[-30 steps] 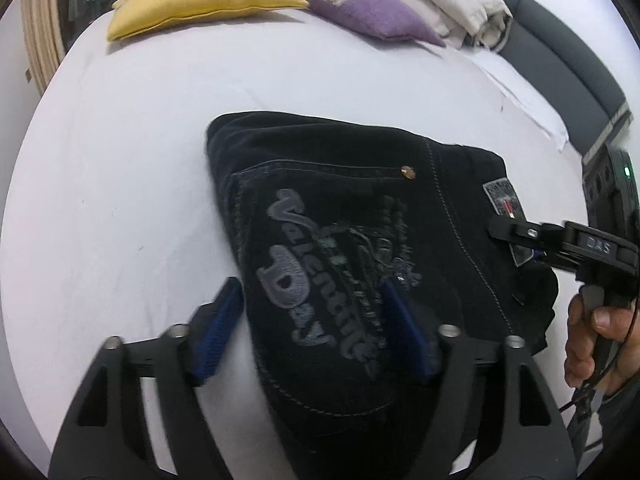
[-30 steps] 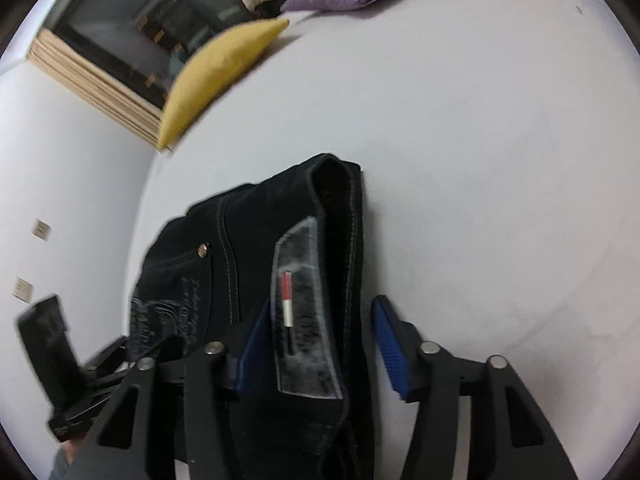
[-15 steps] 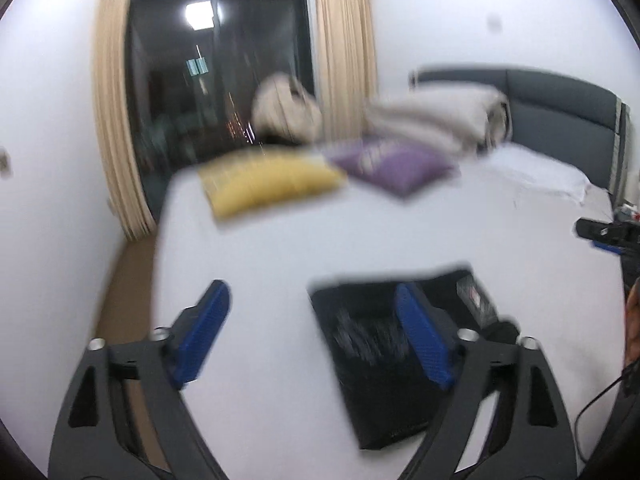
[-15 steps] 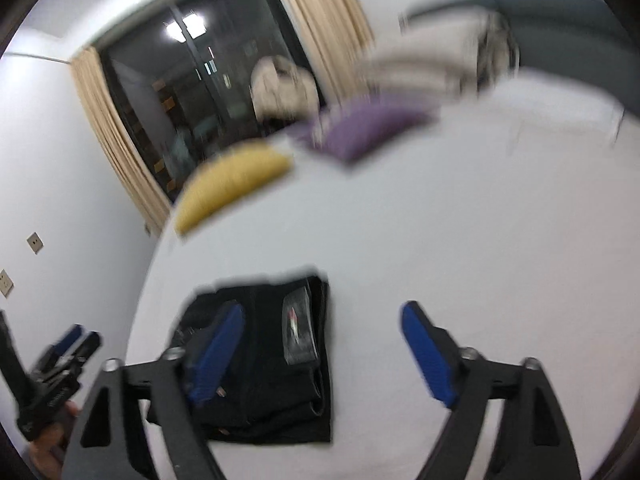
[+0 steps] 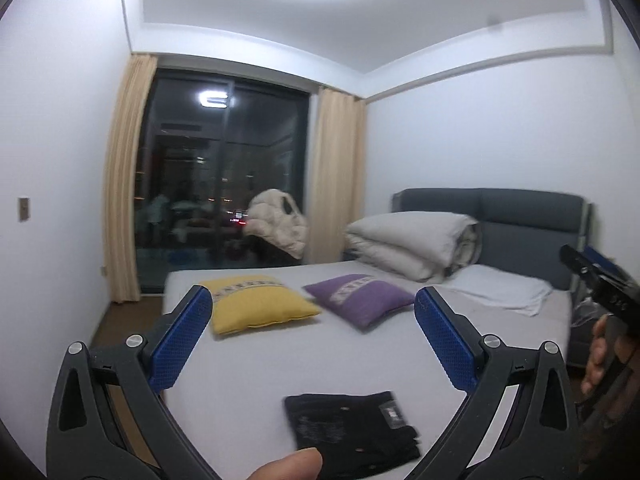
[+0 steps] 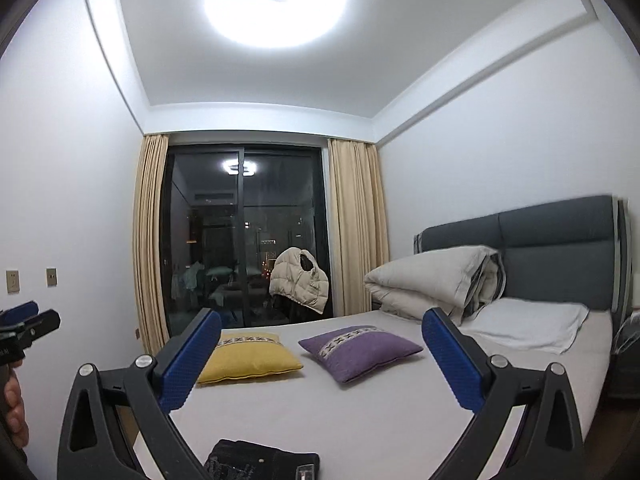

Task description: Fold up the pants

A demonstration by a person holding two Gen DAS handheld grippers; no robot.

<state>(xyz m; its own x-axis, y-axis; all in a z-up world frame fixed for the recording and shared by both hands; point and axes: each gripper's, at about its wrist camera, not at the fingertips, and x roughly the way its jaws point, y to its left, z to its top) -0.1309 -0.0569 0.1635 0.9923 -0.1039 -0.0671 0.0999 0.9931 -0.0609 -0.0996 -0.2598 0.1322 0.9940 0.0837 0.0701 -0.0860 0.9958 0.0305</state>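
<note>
The black pants (image 5: 352, 426) lie folded into a compact rectangle on the white bed (image 5: 280, 364), grey lettering and a small label showing on top. In the right wrist view only their far edge (image 6: 260, 462) shows at the bottom. My left gripper (image 5: 312, 308) is raised well above and behind the pants, jaws wide open with nothing between the blue pads. My right gripper (image 6: 322, 330) is likewise lifted, open and empty. The right gripper's body (image 5: 600, 284) appears at the right edge of the left wrist view, held by a hand (image 5: 600, 356).
A yellow cushion (image 5: 256, 306) and a purple cushion (image 5: 360, 302) lie at the far side of the bed. A folded beige duvet (image 5: 416, 244) and a white pillow (image 5: 500, 290) rest by the grey headboard (image 5: 528, 220). A dark window with curtains stands behind.
Both grippers opened off the folded pants, rose and tilted up to look level across the room. The pants stayed folded on the bed, now far below.
</note>
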